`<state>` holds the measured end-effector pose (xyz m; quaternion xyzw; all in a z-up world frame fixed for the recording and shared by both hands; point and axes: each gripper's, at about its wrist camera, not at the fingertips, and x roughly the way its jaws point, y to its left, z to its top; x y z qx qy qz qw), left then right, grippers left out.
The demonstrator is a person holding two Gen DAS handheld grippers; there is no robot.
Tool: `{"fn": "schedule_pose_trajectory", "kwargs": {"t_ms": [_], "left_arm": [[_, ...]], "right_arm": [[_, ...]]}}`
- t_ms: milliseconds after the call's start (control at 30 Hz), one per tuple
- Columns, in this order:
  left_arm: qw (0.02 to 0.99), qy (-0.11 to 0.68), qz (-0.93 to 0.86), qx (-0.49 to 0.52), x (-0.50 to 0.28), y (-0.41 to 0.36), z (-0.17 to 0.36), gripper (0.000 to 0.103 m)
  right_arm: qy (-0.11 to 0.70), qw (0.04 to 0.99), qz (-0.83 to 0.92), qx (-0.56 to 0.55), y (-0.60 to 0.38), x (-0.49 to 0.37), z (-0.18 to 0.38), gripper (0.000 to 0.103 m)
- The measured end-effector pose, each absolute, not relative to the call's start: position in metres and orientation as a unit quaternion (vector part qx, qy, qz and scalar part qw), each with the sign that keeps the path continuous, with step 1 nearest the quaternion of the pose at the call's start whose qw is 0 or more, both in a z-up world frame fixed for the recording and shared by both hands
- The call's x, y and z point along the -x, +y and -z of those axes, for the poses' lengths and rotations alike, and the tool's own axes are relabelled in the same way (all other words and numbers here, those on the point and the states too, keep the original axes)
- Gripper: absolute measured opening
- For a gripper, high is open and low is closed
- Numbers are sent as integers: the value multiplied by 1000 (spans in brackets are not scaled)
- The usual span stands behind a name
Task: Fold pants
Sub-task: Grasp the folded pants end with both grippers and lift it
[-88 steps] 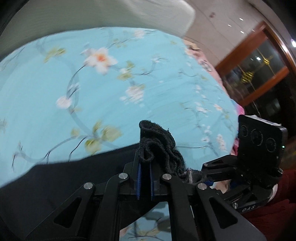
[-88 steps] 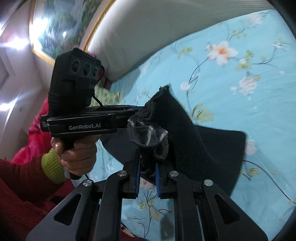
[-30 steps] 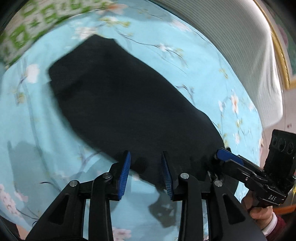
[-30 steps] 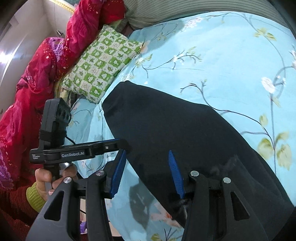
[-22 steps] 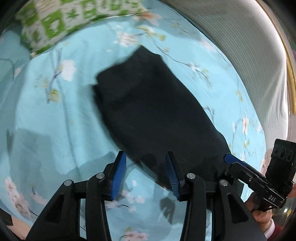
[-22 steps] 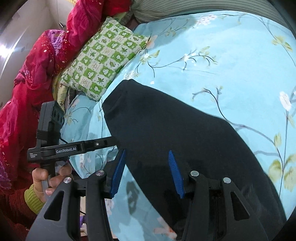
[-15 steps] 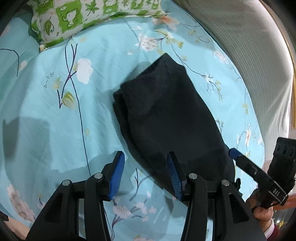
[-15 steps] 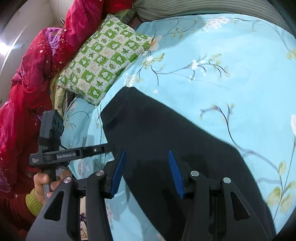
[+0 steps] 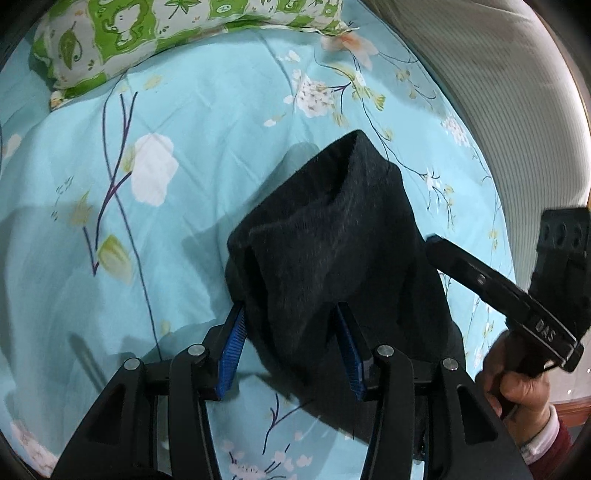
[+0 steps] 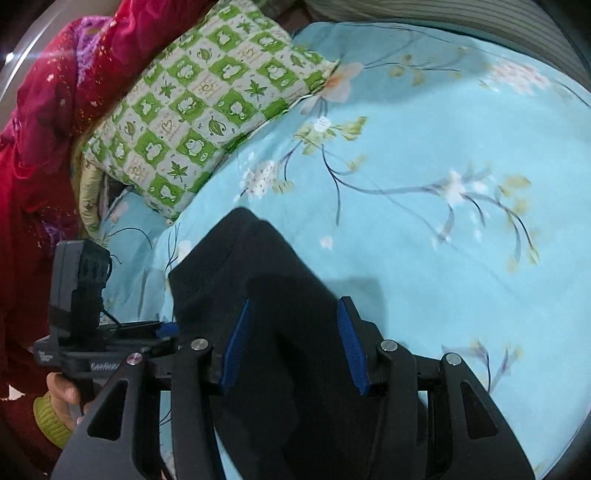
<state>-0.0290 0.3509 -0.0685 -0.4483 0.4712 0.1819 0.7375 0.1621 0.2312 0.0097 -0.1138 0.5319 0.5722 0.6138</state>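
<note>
The black pants lie folded lengthwise on the light blue floral bedsheet, their far end pointing at the pillow. My left gripper is open, its blue pads straddling the near left edge of the pants. My right gripper is open too, its pads either side of the cloth. Neither is closed on the fabric. The right gripper also shows at the right of the left wrist view; the left gripper shows at the lower left of the right wrist view.
A green and white checked pillow lies just beyond the pants, also in the left wrist view. A red quilt is piled at the left. A striped grey headboard borders the bed at the right.
Both grippers let go of the bunched cloth and opened. The pants now lie flat, and both grippers have moved forward along them toward the end near the pillow, coming lower over the cloth.
</note>
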Motion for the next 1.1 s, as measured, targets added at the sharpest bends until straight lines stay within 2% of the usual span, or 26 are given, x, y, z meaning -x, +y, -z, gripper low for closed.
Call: {"fn": "schedule_pose_trajectory", "kwargs": {"t_ms": [300, 400, 467, 567, 600, 767, 1100], "left_arm": [[741, 458, -179, 458, 27, 359, 73, 48], [742, 461, -184, 451, 24, 359, 72, 45], [743, 463, -192, 444, 22, 359, 71, 39], [740, 462, -194, 448, 23, 360, 69, 30], [741, 461, -193, 448, 23, 360, 68, 28], [752, 454, -188, 439, 24, 354, 55, 21], [789, 433, -176, 399, 20, 320, -6, 19]], "right_arm": [[537, 565, -605, 166, 279, -158, 7, 50], [541, 554, -606, 184, 290, -156, 14, 50], [544, 548, -609, 181, 295, -157, 17, 49], [539, 544, -617, 183, 296, -154, 15, 32], [535, 545, -618, 185, 294, -153, 14, 30], [523, 551, -626, 174, 283, -151, 0, 26], [495, 557, -659, 105, 234, -157, -49, 25]]}}
